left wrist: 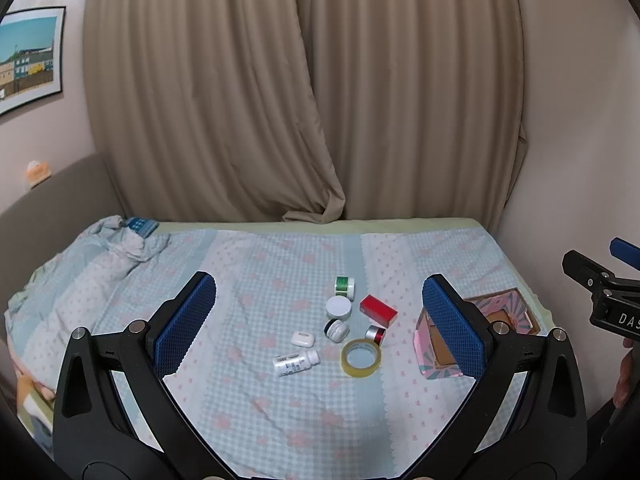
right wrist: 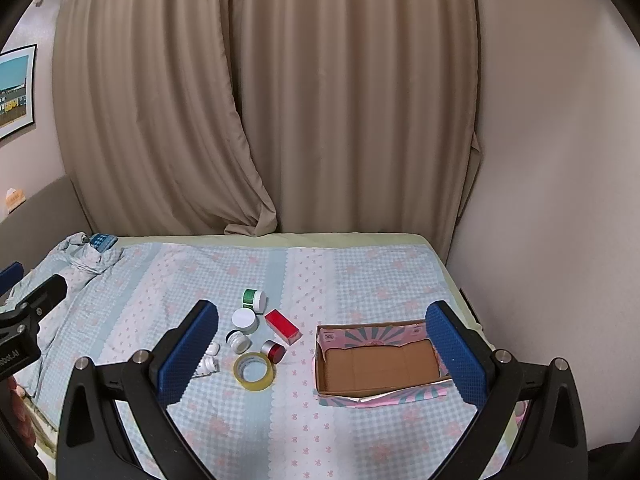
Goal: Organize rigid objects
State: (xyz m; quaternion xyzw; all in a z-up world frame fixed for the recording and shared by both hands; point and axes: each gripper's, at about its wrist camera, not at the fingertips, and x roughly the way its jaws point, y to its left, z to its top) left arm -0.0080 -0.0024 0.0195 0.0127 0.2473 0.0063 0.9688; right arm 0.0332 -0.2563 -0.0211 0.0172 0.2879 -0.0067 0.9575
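Both wide apart, gripping nothing: left gripper [left wrist: 319,322], right gripper [right wrist: 322,354]. Ahead of the left one, clustered: tape roll [left wrist: 360,358], pill bottle [left wrist: 296,362], red box [left wrist: 378,311], white-lidded jar [left wrist: 339,307]. Probably light, stiff, slick; best pinched across sides. Open cardboard box [right wrist: 376,390] before the right; bedspread [right wrist: 360,276] roomy, wall close rightward.

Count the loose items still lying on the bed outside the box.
7, all clustered left of the box: green jar, white-lidded jar, red box, small dark jar, red-silver cylinder, tape roll, pill bottle, earbud case. Correction: 8.
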